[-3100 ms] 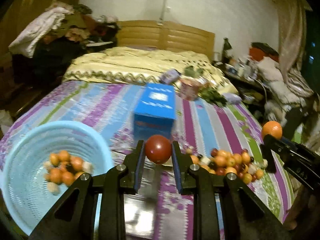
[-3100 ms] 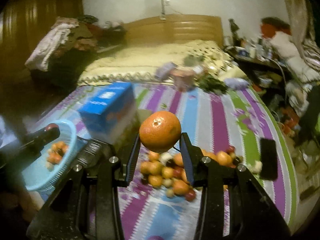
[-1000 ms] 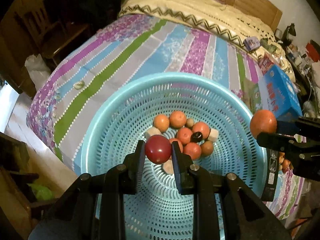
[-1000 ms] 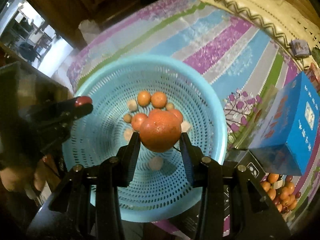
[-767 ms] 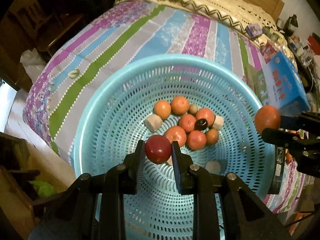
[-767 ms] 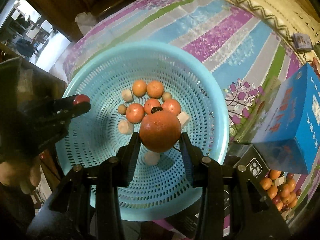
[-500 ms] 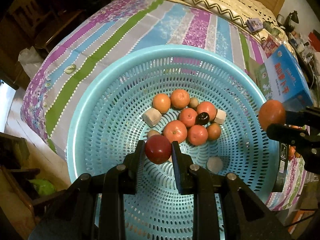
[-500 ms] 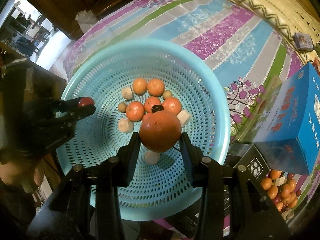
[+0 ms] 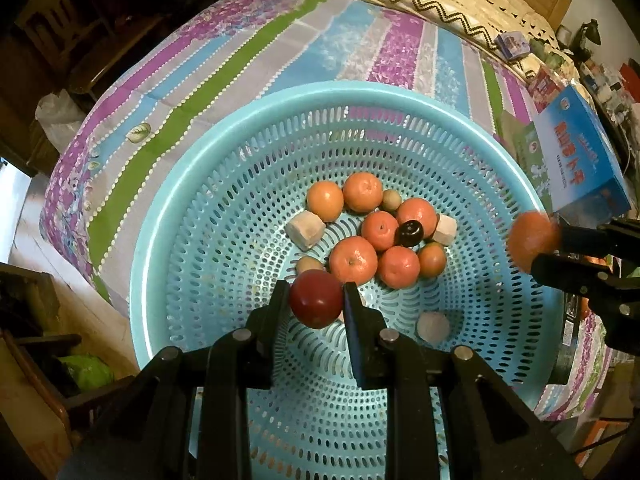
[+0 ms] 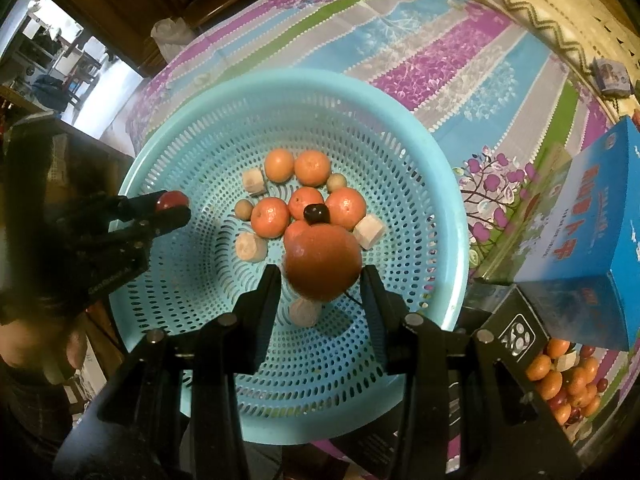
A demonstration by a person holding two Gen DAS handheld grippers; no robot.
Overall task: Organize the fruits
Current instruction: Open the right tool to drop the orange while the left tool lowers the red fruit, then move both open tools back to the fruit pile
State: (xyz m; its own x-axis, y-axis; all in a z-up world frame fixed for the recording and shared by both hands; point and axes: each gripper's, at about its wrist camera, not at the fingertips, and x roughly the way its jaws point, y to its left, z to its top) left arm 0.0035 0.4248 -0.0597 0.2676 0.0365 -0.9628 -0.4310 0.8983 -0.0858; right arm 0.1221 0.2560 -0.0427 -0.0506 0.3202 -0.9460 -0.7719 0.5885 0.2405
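Observation:
A turquoise perforated basket [image 9: 192,184] [image 10: 160,152] on the striped bedspread holds several small oranges, pale chunks and a dark cherry. My left gripper [image 9: 316,292] [image 10: 172,204] hangs over its near-left side, shut on a red round fruit [image 9: 316,304] [image 10: 172,199]. My right gripper [image 10: 322,276] [image 9: 556,248] points down over the basket's middle. A big orange [image 10: 322,262] [image 9: 532,240] lies between its fingers. Thin gaps show at both pads, and the orange is blurred in the left wrist view, so it has come loose.
A blue carton [image 9: 576,160] [image 10: 592,216] and a black box [image 10: 516,332] stand right of the basket. A pile of loose fruit [image 10: 568,384] lies beyond them. The bed's edge drops to the floor on the left. A person's hand [image 10: 24,344] holds the left gripper.
Both grippers swung from over the bed to above the basket, and the left one sank closer to it. The big orange, sharp before, now blurs and sits slightly off the right pads.

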